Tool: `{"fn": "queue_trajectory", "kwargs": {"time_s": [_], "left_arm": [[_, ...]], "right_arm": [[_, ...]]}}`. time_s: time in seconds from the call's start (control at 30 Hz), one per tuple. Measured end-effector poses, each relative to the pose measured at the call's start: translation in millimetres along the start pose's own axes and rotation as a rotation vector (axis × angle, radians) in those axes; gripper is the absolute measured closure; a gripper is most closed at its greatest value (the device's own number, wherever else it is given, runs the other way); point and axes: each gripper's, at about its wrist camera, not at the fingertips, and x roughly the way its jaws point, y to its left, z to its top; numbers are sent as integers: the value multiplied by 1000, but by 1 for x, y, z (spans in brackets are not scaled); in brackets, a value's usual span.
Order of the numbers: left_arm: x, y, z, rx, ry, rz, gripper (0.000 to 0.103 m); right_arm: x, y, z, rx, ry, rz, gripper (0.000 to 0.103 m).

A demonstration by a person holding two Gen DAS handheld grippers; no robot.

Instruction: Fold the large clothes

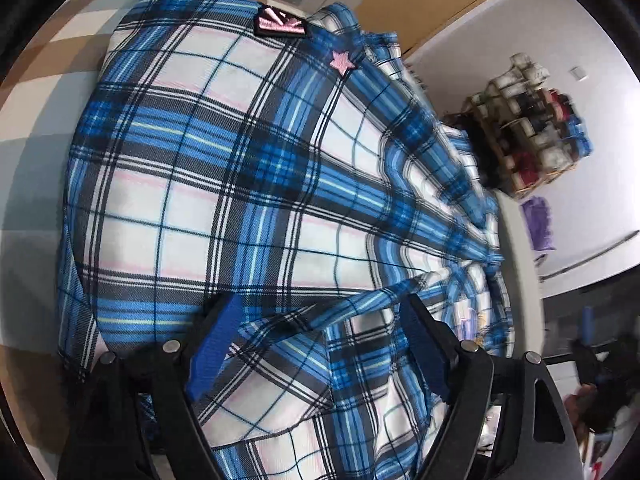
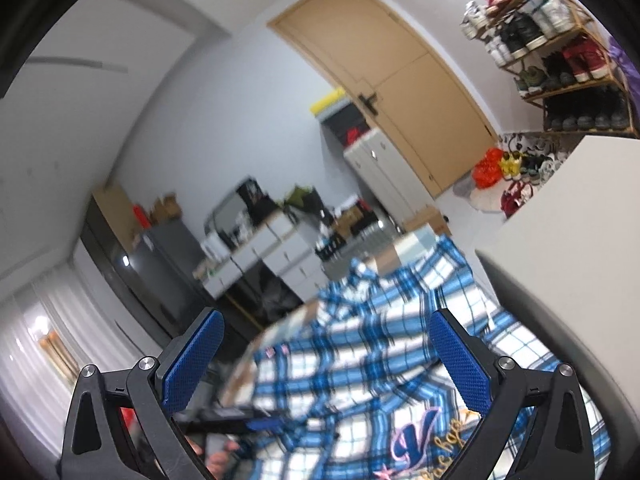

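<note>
A blue, white and black plaid shirt [image 1: 240, 160] lies spread over a checkered table [image 1: 48, 80], with a pink patch [image 1: 280, 26] and a pink star [image 1: 342, 62] at its far end. My left gripper [image 1: 322, 304] hovers low over the near part, jaws wide apart. A raised fold of the plaid cloth runs between its blue pads [image 1: 212, 344], which do not press on it. In the right wrist view the shirt [image 2: 360, 360] is blurred, with embroidered lettering [image 2: 416, 436] near the bottom. My right gripper [image 2: 326, 320] stands open above it, holding nothing.
A shoe rack [image 2: 560, 60] stands by a wooden door [image 2: 380, 60]. A white block [image 2: 568, 208] rises at the right. White cabinets [image 2: 272, 248] and a dark fridge [image 2: 160, 264] line the far wall. A hand [image 2: 216, 456] shows at the bottom left.
</note>
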Motion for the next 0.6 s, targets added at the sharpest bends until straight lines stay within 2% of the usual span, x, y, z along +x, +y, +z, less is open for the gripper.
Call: {"fn": "queue_trajectory", "kwargs": {"time_s": [0.17, 0.23, 0.33, 0.5, 0.6], "left_arm": [[-19, 17, -17, -12, -31, -87, 26], [-22, 17, -18, -20, -16, -90, 26], [-33, 20, -20, -34, -12, -65, 26], [-21, 21, -6, 5, 12, -48, 26], [-7, 24, 5, -13, 24, -63, 26]], "right_arm": [[35, 0, -13, -40, 127, -89, 0], [52, 3, -13, -50, 175, -148, 0], [91, 11, -7, -82, 293, -212, 0], [186, 40, -11, -358, 544, -304, 0], [241, 36, -26, -423, 699, -393, 0]]}}
